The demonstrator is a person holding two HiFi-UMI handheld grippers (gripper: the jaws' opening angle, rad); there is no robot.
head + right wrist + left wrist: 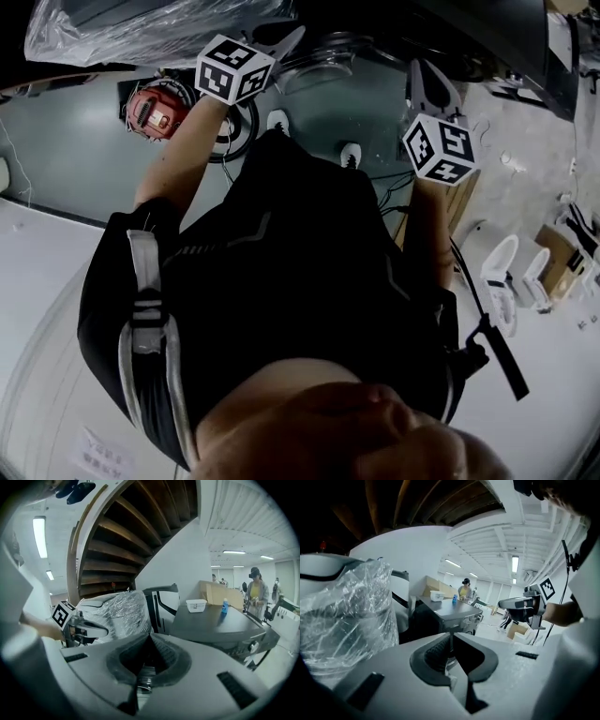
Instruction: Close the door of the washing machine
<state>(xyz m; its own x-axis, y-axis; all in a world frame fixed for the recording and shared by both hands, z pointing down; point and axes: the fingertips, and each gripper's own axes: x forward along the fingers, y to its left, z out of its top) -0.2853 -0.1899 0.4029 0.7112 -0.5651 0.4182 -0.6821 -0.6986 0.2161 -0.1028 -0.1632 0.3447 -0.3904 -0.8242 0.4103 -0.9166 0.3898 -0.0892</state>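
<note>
Washing machine (220, 623): dark grey box with flat top, right of centre in right gripper view; white tub (196, 604) and blue bottle (224, 606) on top.
Door (323, 67): round, glassy, upper middle of head view, between both grippers.
Left gripper (451, 637): clenched, nothing between the pads.
Right gripper (149, 637): clenched too, empty.
Writing: black-and-white square markers on cube (232, 70); printed sheet (101, 457) at lower left of head view, too small to read.
</note>
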